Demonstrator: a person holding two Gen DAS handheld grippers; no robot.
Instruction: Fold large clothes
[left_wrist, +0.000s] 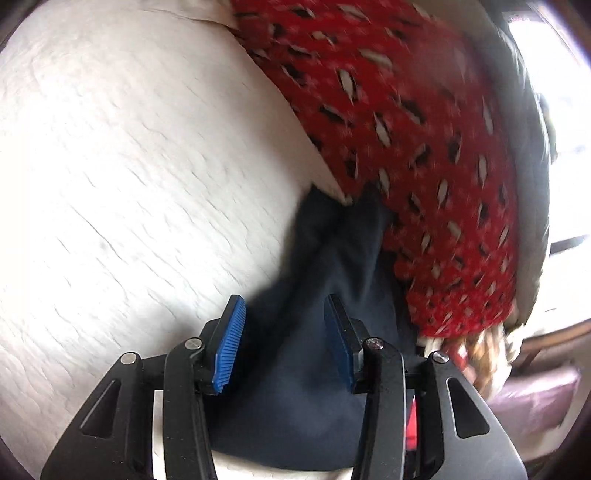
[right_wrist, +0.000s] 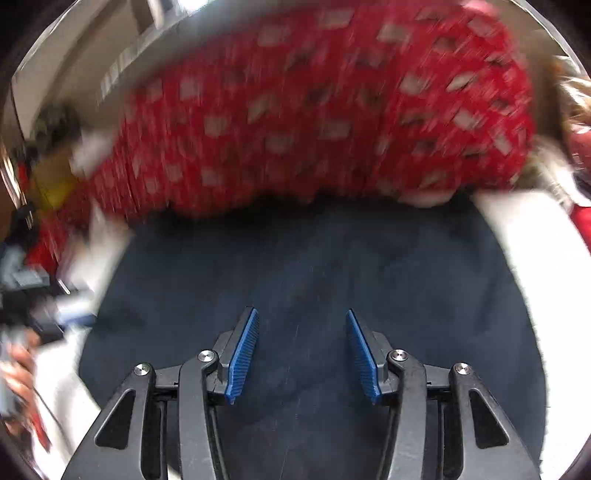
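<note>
Left wrist view: my left gripper (left_wrist: 282, 325) has its jaws apart, with the blue pads (left_wrist: 231, 343) facing each other across a clear gap. The dark navy garment (left_wrist: 295, 350) lies below and between the jaws, running forward from them in a bunched fold; I cannot tell whether either pad touches the cloth, but the jaws are not clamped on it. The garment rests on a white textured sheet (left_wrist: 129, 166) that fills the left of this view. Beyond the garment's far end lies a red patterned blanket (left_wrist: 406, 129), its edge overlapping the navy cloth. Right wrist view: my right gripper (right_wrist: 301, 350) likewise has its jaws apart, with nothing pinched between the pads (right_wrist: 242, 354). The same garment (right_wrist: 314, 258) spreads flat and wide beneath the jaws and ahead of them. The red blanket (right_wrist: 314, 110) lies along the garment's far edge; this view is blurred. The white sheet (right_wrist: 535, 240) shows at the right.
</note>
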